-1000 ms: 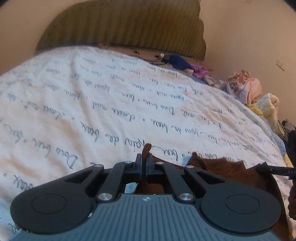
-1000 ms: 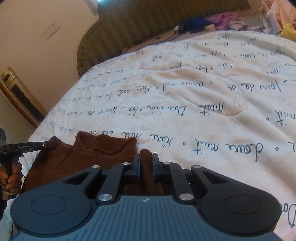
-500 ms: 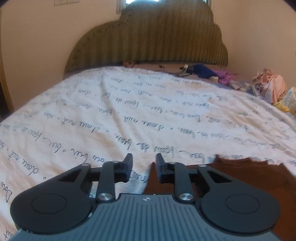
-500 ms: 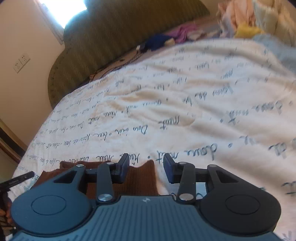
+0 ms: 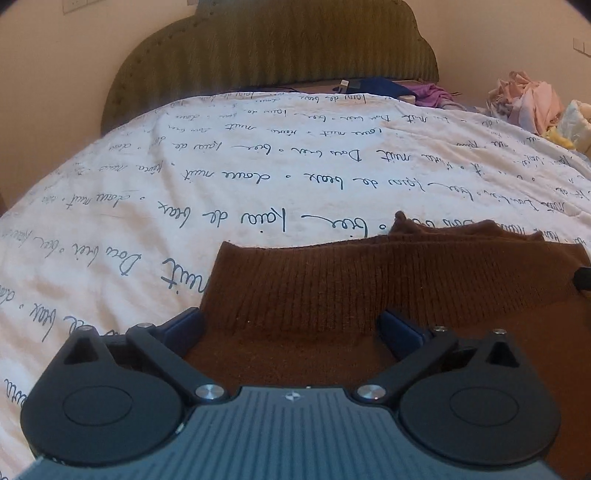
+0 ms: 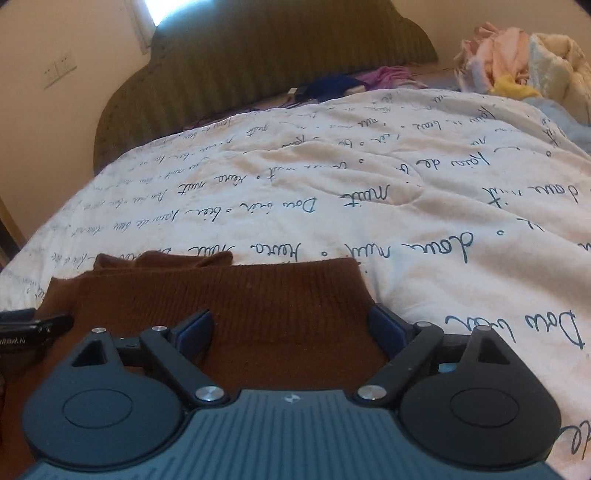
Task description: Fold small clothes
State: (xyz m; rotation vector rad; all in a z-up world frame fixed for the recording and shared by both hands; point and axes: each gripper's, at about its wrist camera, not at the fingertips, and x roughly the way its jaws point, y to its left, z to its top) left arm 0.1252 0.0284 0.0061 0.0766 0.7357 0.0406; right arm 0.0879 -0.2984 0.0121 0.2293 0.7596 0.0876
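under both opening tongs [image 5: 291, 328] [image 6: 290, 326], brown knit [image 5: 369, 288] runs off-frame

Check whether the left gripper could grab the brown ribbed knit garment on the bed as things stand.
Probably yes. The left gripper sits right over the brown ribbed knit garment, jaws opening wide with its folded edge between them and nothing covering it on the white script-printed quilt.

Dim, warm yellowish cast thru both views. Only bright spot: window [image 6: 147, 11] far above jaws, upper left in right wrist view, blown out white. Soft shadows, no glare. Fisheye bends headboard [image 5: 273, 51]; corners vignetted black. Far clothes pile [image 6: 517, 59] soft; knit sweater [image 5: 369, 288] betw jaws fairly sharp.
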